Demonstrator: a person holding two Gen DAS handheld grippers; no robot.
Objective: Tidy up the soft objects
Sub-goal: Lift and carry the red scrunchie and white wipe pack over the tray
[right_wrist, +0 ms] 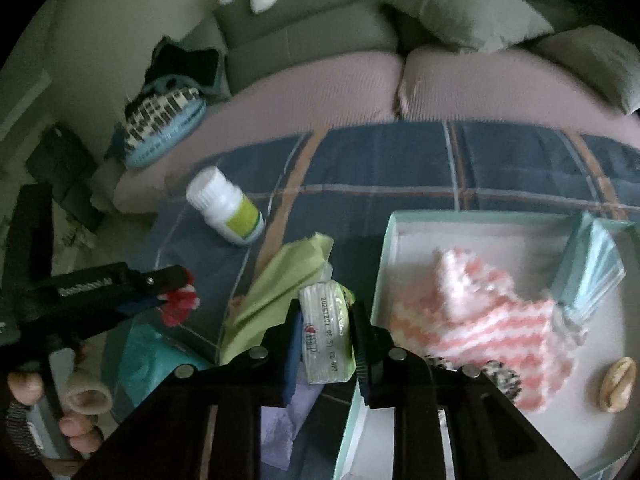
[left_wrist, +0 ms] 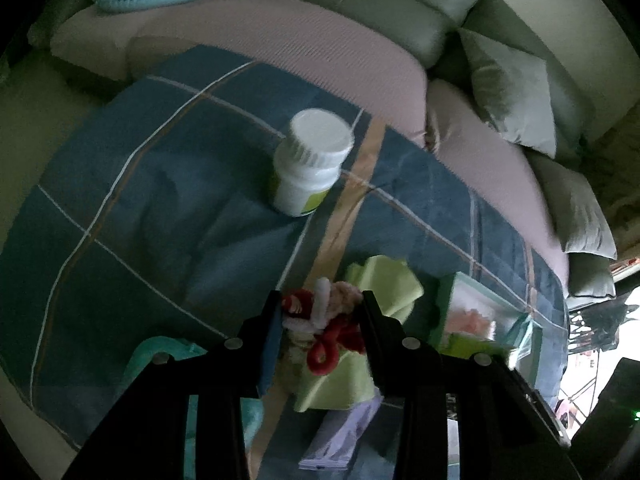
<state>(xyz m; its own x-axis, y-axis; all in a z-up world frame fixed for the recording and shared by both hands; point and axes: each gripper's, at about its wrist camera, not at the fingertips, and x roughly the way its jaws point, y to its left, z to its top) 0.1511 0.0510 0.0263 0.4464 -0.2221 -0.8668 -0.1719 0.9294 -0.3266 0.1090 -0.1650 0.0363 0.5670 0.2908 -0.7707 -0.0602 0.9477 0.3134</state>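
L hand-held gripper [left_wrist: 322, 312]: I hold red-and-white fuzzy toy [left_wrist: 320, 320] | R hand-held gripper [right_wrist: 325, 338]: I clamp silvery tissue pack [right_wrist: 326, 336] beside pale-green open box [right_wrist: 386, 264] | step: loading | next: carry both over box, release.

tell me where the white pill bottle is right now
The white pill bottle lies on the blue plaid blanket, left of the tray in the right wrist view, just beyond the green cloth.

White pill bottle [left_wrist: 310, 160] seen tilted on blue plaid blanket [left_wrist: 140, 208]. Grey sofa cushions [right_wrist: 460, 8] behind. Patterned pillow [right_wrist: 162, 124] at sofa's end. Seashell [right_wrist: 619, 384] in tray [right_wrist: 390, 248].
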